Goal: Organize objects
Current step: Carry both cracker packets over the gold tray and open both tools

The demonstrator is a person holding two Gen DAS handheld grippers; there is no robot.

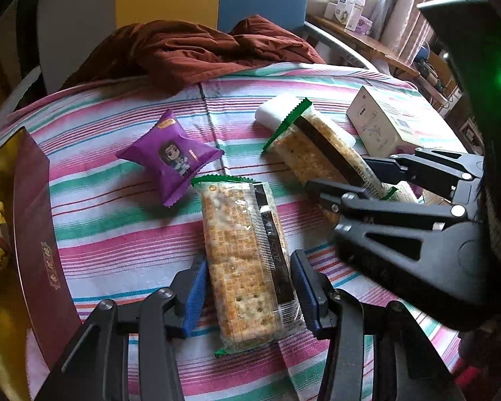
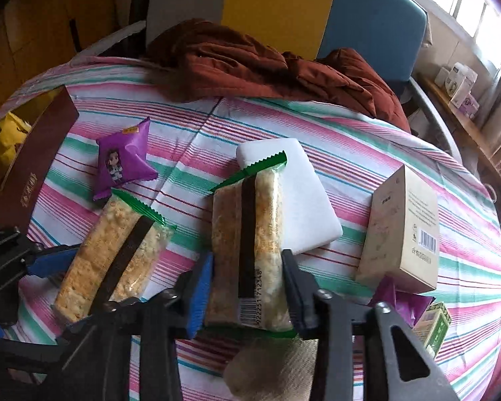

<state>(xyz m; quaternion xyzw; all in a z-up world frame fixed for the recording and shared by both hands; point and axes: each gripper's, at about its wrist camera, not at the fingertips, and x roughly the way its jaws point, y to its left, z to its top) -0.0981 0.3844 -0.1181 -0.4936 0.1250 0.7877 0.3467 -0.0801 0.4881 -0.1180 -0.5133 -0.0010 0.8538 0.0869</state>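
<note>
On the striped desk [image 1: 123,234] the left tongs [image 1: 247,287] are closed on one cracker packet [image 1: 243,260], blue pads pressing its long sides, the packet lying flat just below a purple snack pouch [image 1: 173,157]. The right tongs [image 2: 247,287] clamp a second cracker packet [image 2: 247,240] near its barcode end; its far end rests over a white block [image 2: 300,193]. A beige carton [image 2: 404,230] stands to the right, a maroon box [image 1: 36,234] at the left edge, a rust-brown quilted jacket [image 2: 250,63] behind
</note>
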